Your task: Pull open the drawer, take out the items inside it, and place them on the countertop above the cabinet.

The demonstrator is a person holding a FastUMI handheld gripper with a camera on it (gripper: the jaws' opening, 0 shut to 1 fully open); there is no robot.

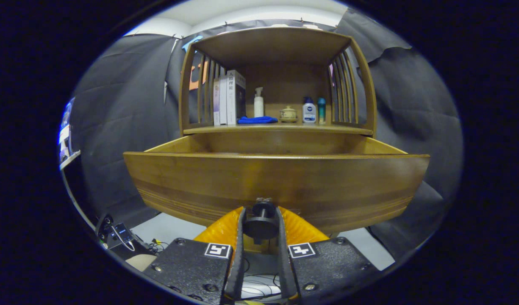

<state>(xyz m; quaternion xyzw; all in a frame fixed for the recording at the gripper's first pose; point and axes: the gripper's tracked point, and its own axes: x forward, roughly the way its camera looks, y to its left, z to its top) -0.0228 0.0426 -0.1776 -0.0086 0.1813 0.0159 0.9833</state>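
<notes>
Tool (261, 220) clamped on drawer knob (261, 222), pulled-out drawer (276, 182) just ahead

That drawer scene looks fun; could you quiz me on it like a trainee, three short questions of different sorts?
1. True or false: the drawer is pulled out.
2. What are the gripper jaws closed on? A) knob B) book C) cloth
3. Fill in: the blue cloth lies on the countertop between the books and the small lidded ____.

Key: 1 true; 2 A, the knob; 3 pot.
</notes>
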